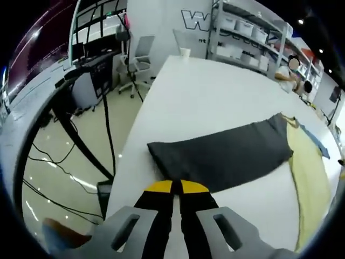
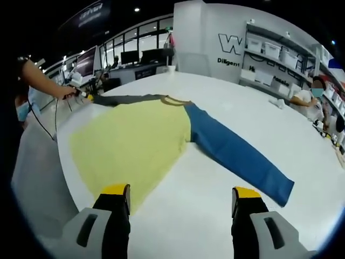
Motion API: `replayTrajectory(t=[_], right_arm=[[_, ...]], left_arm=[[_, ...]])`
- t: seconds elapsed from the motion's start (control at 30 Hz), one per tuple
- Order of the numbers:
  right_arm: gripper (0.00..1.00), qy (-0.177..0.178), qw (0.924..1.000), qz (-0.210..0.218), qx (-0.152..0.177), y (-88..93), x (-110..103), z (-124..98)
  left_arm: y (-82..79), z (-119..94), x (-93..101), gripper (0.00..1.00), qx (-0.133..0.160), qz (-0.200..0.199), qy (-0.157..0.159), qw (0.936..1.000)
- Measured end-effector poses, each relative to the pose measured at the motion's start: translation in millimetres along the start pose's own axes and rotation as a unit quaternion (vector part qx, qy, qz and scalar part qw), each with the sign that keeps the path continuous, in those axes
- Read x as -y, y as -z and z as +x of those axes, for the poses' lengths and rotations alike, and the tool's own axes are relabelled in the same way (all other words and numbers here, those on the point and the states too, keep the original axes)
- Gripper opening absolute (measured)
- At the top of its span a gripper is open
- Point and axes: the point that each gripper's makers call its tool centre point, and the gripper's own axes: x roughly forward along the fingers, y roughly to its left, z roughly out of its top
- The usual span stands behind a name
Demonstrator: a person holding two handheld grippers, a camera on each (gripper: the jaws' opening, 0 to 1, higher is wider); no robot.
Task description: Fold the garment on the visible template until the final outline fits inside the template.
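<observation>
Table: a long white table (image 2: 215, 226) carries the garment; its surface is plain and glossy, and no template outline can be made out on it.
Room: an open workshop with white storage shelves (image 1: 245, 32) holding bins beyond the far end of the table, an office chair (image 1: 139, 59) and desks off its side, black cables (image 1: 59, 162) across the shiny floor below it, and a paper cup (image 1: 185, 52) standing at its far end.
People: a seated person (image 2: 307, 100) at the far side of the table; a hand (image 2: 67, 91) of the person holding the grippers at the table's left edge in the right gripper view.
Garment: a long-sleeved shirt lies flat on the table, with a yellow body (image 2: 135, 143), a dark grey sleeve (image 1: 221, 154) and a blue sleeve (image 2: 237, 154) spread outward.
Left gripper: the left gripper (image 1: 172, 187) has its 2 yellow-tipped jaws pressed together right at the cuff end of the dark grey sleeve; whether fabric is pinched between them cannot be told.
Right gripper: the right gripper (image 2: 180, 195) hangs over the table with jaws wide apart and nothing between them, the left tip over the yellow hem, the blue sleeve's cuff just beside the right tip.
Hard to see: in the left gripper view the yellow body is cut off at the edge and the blue sleeve is only a sliver.
</observation>
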Motion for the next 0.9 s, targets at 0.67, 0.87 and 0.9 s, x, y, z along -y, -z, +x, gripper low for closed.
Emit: replayTrajectory(t=[0.67, 0.87, 0.9], right_arm=[[0.77, -0.005, 0.9999, 0.004, 0.011, 0.1, -3, -1], [0.78, -0.006, 0.9999, 0.005, 0.012, 2.3, -2, -2], [0.78, -0.007, 0.9999, 0.004, 0.012, 2.2, -3, -2]], left_arm=[[-90.7, -29, 86.9, 0.08, 0.112, 0.02, 0.126, 0.9855], [-108.0, -38, 113.7, 0.08, 0.129, 0.027, 0.159, 0.9784], [-109.9, -40, 118.7, 0.08, 0.131, 0.03, 0.164, 0.9772]])
